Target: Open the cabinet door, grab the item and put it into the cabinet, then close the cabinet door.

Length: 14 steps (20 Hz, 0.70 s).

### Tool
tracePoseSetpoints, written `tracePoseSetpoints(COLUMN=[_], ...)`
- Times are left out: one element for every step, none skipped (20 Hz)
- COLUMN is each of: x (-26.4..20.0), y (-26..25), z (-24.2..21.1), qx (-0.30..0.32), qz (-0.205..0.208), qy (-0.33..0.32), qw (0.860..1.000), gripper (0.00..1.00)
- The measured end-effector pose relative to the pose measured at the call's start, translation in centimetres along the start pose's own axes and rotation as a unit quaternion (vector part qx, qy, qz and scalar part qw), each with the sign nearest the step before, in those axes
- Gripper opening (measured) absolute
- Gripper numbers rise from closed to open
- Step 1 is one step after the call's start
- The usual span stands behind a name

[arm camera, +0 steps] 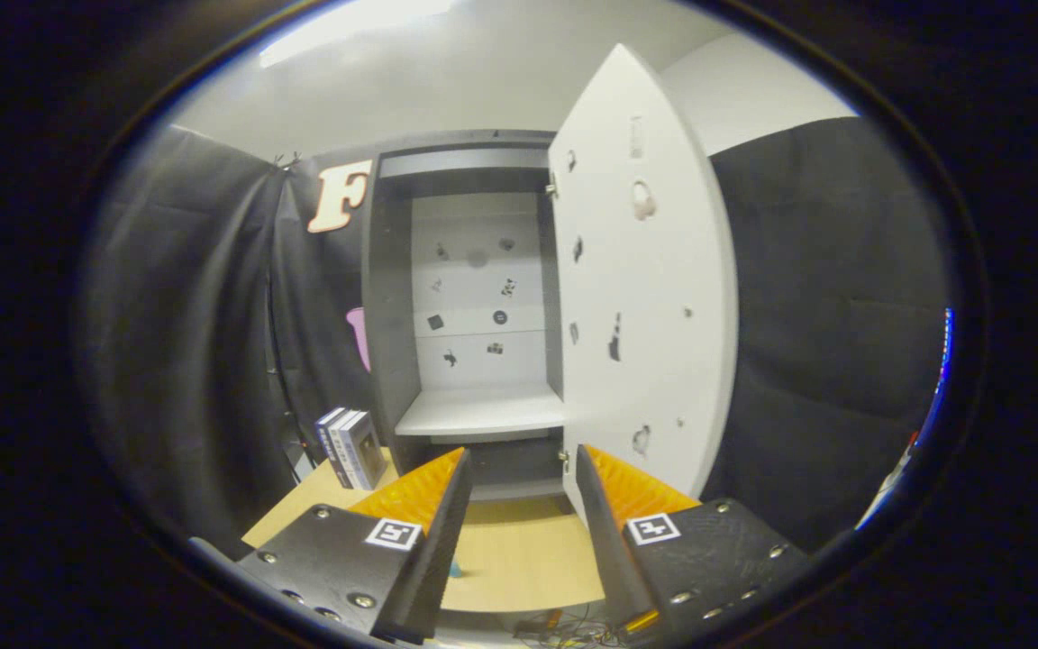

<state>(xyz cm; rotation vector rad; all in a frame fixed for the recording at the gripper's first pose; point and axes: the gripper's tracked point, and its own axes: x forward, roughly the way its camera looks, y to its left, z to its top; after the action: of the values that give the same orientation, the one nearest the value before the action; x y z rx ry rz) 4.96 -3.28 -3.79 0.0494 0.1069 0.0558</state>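
Observation:
A grey cabinet (384, 297) stands ahead of me on a wooden table (519, 550). Its white door (645, 297) is swung open to the right, with small stickers on its inner face. Inside, a white shelf (481, 413) is bare and the back panel carries more stickers. My gripper (519, 464) is open, its fingers spread just in front of the cabinet's lower opening with nothing between them. Two or three small boxes (352, 446) stand upright on the table, left of the cabinet and beyond my left finger (433, 491).
Black cloth walls close in on the left and right of the cabinet. The open door reaches out toward my right finger (614, 491). Cables lie below the table's near edge (564, 622). A small blue thing (455, 570) shows on the table by my left finger.

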Motion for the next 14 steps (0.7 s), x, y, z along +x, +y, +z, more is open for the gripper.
tracePoseSetpoints(x=[-0.1, -0.1, -0.1, -0.3, -0.3, -0.4, -0.5, -0.7, -0.8, -0.8, -1.0, -1.0, -1.2, -1.4], y=[0.5, 1.0, 1.6, 1.9, 1.9, 2.1, 2.3, 2.5, 2.7, 2.8, 3.3, 3.6, 3.9, 4.1], z=[-0.2, -0.4, -0.7, -1.1, -1.4, -1.9, -2.4, -2.9, -3.4, -3.9, -4.6, -5.2, -5.7, -6.2], qx=[0.001, 0.002, 0.003, 0.001, -0.003, -0.007, -0.009, -0.010, -0.010, -0.008, -0.004, 0.001, 0.006, 0.011], qz=[0.006, 0.012, 0.019, 0.023, 0.024, 0.026, 0.031, 0.034, 0.036, 0.039, 0.044, 0.047, 0.050, 0.050], qy=[0.003, 0.006, 0.012, 0.019, 0.025, 0.034, 0.044, 0.054, 0.062, 0.071, 0.083, 0.094, 0.105, 0.116], qw=[1.000, 1.000, 1.000, 1.000, 0.999, 0.999, 0.999, 0.998, 0.997, 0.997, 0.996, 0.995, 0.993, 0.992], gripper=[0.70, 0.72, 0.74, 0.76, 0.78, 0.78, 0.78, 0.79, 0.79, 0.79, 0.79, 0.79, 0.79, 0.79])
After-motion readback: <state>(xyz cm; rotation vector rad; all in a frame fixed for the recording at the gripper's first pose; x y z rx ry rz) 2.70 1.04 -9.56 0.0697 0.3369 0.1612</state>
